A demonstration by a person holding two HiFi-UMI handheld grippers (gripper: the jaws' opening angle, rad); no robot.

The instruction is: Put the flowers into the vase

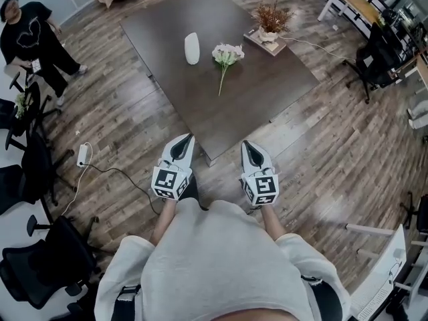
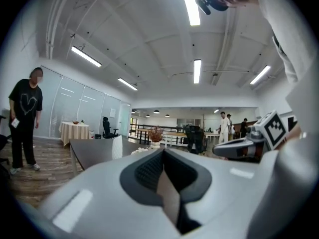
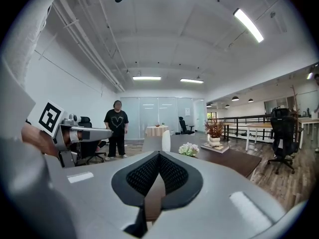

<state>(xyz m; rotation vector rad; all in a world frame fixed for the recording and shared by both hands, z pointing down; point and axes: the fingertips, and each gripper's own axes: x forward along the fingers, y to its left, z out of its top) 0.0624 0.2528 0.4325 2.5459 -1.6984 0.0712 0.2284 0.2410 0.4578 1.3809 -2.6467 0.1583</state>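
Nearest to me, the left tool and the right tool sit side by side ahead of the wearer's torso. They are over the wooden floor, just short of the near corner of the bench. I read both as clenched and empty: in each gripper view the black jaw faces meet along a single seam with nothing between them. The head view gives only the tool backs and marker cubes, so the closure is confirmed in the gripper views alone. Each gripper view also catches the other tool at its edge.

Farther out, the flowers, a white bouquet on a green stem, lie flat near the middle of the bench. The stem end points toward the tools, and the bouquet is well apart from both. The white vase stands upright just left of the blooms, not touching them. Only the head view shows the stem; the right gripper view shows just the blooms.

Beyond these, a potted dried plant sits on a board at the bench's far right corner. A person in black stands off to the far left. Only the left gripper view shows more people at the room's far end.
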